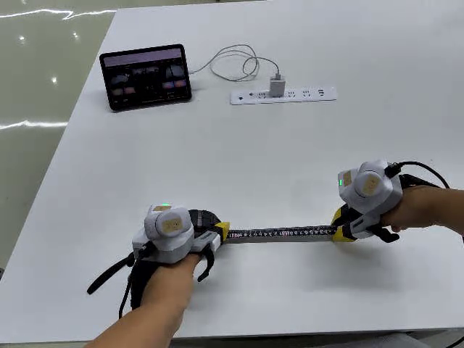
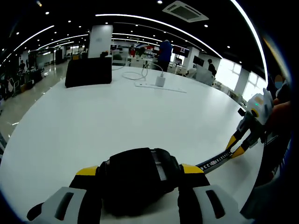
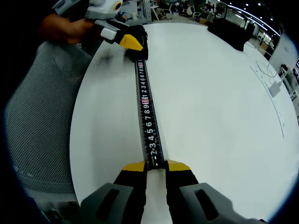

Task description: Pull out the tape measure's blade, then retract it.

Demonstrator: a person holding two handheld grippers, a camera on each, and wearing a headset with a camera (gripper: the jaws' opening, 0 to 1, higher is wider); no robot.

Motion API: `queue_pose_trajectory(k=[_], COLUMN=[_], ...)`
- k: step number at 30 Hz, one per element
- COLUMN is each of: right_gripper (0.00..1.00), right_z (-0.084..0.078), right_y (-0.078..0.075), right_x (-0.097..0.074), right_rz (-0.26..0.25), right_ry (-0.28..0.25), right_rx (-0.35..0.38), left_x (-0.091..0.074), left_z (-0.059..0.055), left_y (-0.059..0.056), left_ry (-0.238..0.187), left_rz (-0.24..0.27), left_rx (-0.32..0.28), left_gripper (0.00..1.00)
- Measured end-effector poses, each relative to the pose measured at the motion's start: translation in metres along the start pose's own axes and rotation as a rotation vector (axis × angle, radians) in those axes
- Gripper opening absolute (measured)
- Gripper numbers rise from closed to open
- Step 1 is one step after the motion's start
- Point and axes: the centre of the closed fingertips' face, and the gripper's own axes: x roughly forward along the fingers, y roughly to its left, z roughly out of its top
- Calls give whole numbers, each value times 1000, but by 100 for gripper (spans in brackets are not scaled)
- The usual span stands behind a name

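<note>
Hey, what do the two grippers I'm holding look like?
They match: the left gripper and right gripper each have a rounded pale grey body, black jaws with yellow tips, and a small green light on top. A black cable loops from the right one, and a black strap trails from the left.

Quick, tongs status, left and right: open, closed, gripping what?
Left tongs: closed on the tape measure case.
Right tongs: closed on the blade, near its end.
</note>
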Motion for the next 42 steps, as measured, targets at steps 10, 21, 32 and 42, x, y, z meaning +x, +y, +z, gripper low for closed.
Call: queue_pose_trajectory(k=[10, 21, 32, 42], right_gripper=[11, 11, 11, 11], right_z=[4, 9, 11, 14], right_y=[0, 2, 0, -2], right_x=[3, 3, 6, 9], right_rz=[2, 2, -5, -6], right_ry=[-17, -18, -22, -29], right_rx=[-10, -4, -16, -14], left_x=[0, 0, 0, 0], left_z=[0, 0, 0, 0], left_y=[0, 0, 0, 0], left_ry=[1, 3, 5, 5], left_rz=[-2, -4, -6, -6], left_rx=[-1, -1, -2, -1], left_gripper=[62, 62, 62, 62])
